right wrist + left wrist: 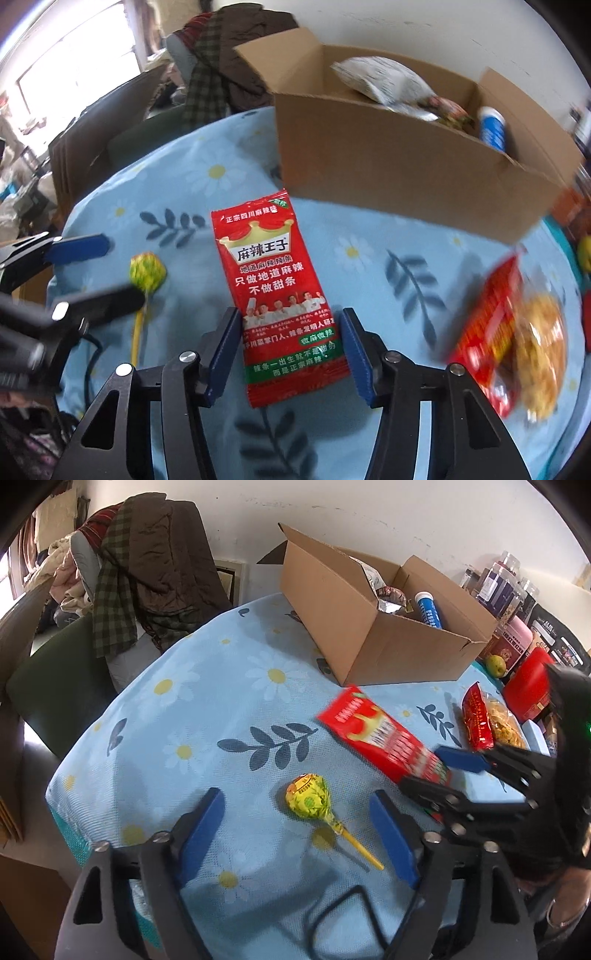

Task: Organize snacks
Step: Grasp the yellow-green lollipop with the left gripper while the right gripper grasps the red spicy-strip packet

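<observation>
A red snack packet [280, 291] lies lengthwise on the blue flowered tablecloth [207, 716]. My right gripper [290, 317] is shut on its near end, one blue pad against each long edge; in the left wrist view the same gripper [439, 771] straddles the blurred packet [380, 738]. A yellow-green wrapped lollipop [308, 797] lies flat between the wide-apart fingers of my left gripper [297, 801], which is open and touches nothing. The open cardboard box [369, 635] stands behind, holding a blue tube [428, 609] and foil bags.
A red-and-clear bag of yellow snacks [487, 723] lies right of the packet. Jars [506, 587], a green apple [496, 664] and a red tin [528, 686] crowd the right edge. A chair piled with clothes [147, 572] stands beyond the table's left edge.
</observation>
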Demonstrator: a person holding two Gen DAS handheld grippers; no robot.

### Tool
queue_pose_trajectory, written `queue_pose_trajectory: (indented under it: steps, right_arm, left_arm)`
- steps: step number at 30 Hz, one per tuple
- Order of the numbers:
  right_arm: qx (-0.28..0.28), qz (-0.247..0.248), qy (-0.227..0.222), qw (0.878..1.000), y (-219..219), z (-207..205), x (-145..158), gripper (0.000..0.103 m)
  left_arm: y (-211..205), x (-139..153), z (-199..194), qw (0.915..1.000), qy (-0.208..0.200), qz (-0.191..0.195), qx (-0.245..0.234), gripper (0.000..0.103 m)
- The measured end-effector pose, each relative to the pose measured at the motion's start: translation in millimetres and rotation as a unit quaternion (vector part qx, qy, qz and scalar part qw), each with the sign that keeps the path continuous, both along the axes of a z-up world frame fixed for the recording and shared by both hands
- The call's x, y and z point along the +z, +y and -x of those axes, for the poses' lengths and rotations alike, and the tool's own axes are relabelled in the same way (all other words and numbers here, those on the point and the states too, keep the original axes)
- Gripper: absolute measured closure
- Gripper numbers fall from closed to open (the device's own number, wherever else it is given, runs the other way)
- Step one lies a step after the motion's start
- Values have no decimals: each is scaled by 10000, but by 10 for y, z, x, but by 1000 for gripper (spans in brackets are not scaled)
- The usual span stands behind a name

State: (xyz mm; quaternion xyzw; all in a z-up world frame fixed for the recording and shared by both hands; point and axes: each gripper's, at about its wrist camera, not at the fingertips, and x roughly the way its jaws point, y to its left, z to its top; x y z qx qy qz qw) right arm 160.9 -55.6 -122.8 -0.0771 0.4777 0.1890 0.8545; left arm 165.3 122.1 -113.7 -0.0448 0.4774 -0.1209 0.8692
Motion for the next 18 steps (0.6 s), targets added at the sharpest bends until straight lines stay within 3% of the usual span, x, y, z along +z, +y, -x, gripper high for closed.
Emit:
queue_pose_trajectory:
  steps: [5,8,12,18]
  right_arm:
    - [-403,87,48,9991,-223,257,-3,49]
    - [-681,145,33,9976,-364,403,-3,49]
    - [-1045,43,62,9945,-529,580,3,49]
    - [-1451,-34,107,9894,-698,831,42,49]
  left_arm:
    - [-76,-94,-32,9998,157,-150,-51,57]
    - [-155,-116,-12,9992,15,-328,-241,72]
    - [-249,-134,29,9981,-86,-272,-549,77]
    - [-507,-94,177,9928,8,-29,-1196,77]
